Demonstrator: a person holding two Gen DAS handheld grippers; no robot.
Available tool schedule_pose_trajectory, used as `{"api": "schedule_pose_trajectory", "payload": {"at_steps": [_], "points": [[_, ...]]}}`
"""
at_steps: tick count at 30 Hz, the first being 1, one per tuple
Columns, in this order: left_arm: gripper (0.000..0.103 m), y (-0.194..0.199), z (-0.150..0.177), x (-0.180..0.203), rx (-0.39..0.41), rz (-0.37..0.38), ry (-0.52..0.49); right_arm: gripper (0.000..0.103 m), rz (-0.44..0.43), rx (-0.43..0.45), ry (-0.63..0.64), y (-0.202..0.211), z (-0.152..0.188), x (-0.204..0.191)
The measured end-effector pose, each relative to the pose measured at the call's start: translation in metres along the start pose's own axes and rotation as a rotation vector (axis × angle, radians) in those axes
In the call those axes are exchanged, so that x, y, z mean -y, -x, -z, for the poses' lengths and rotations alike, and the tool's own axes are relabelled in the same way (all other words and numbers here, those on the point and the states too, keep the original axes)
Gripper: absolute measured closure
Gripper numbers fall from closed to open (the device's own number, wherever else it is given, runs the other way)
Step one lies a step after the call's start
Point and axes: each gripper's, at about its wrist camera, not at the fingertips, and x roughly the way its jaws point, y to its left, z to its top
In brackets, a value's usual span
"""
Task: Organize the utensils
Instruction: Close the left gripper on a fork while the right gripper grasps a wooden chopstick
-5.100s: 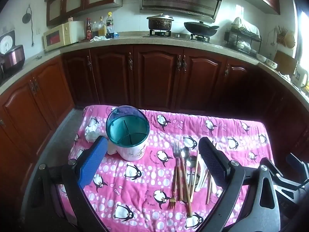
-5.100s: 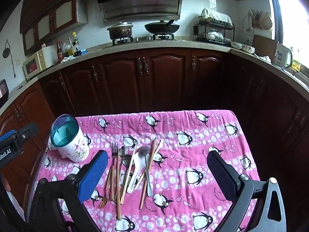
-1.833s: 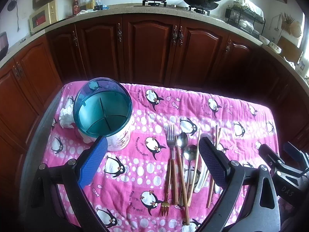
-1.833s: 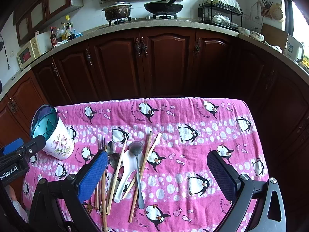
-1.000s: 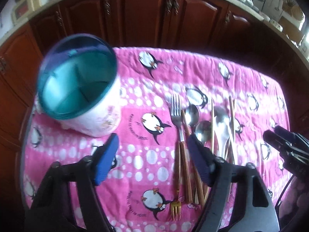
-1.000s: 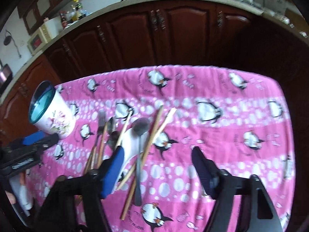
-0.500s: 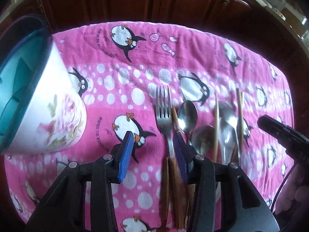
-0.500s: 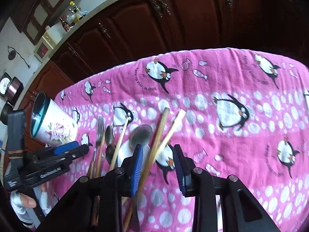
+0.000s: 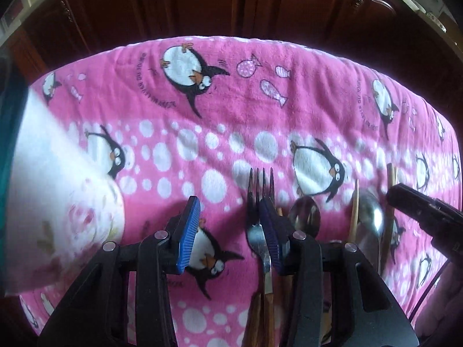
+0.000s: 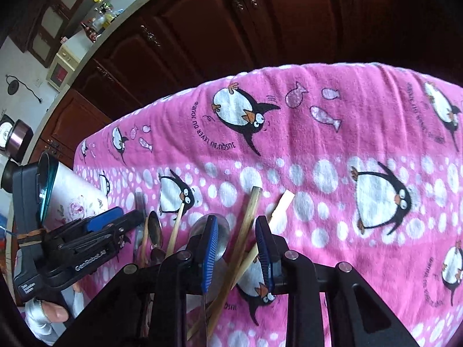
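Saw dark wooden cabinets (image 9: 202, 5) behind the holder; found the desk (image 9: 289, 57) under a pink penguin cloth (image 9: 231, 110); placed the white flowered holder (image 9: 58, 188), teal at the rim, at the left end of that cloth, upright as far as the fisheye allowed.

Found the left tongs (image 9: 228, 211) just right of the holder, low over the cloth, blue pads partly apart and gripping nothing; noted the fork (image 9: 262, 182) further right of the holder, flat on the cloth, tines away from the camera, neck against the inner face of the right-hand pad; could not tell whether pad and fork actually touched.

Found the right tongs (image 10: 235, 231) well right of the holder, past the left tongs, pads partly apart and clamped on nothing; saw two chopsticks (image 10: 249, 217) slanting through that gap, one darker, one paler, tips fanning apart on the far side; could not tell whether either pad pressed them.

Noted a metal spoon (image 10: 222, 231) half hidden behind the pad nearer the holder; counted further spoons (image 9: 305, 217) and chopsticks between fork and right tongs.
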Motion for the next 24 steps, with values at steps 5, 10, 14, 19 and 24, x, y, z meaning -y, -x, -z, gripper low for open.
{"api": "schedule_pose_trajectory", "payload": {"at_steps": [5,10,14,19,24], "points": [[0.084,-0.005,-0.009,0.014,0.010,0.056,-0.024,0.090,0.005,-0.011,0.011,-0.007,-0.001,0.003],[0.091,0.001,-0.007,0.016,0.005,0.152,-0.015,0.092,-0.007,-0.002,0.012,-0.002,0.002,0.006],[0.103,0.026,-0.006,0.006,0.044,0.211,-0.020,0.093,-0.034,0.059,0.024,0.030,0.008,0.004],[0.103,0.054,-0.007,0.005,0.090,0.220,-0.066,0.093,-0.039,0.106,0.050,0.059,0.012,-0.002],[0.101,0.041,0.000,0.002,0.057,0.168,-0.014,0.093,-0.024,0.115,0.061,0.066,0.017,-0.007]]}}
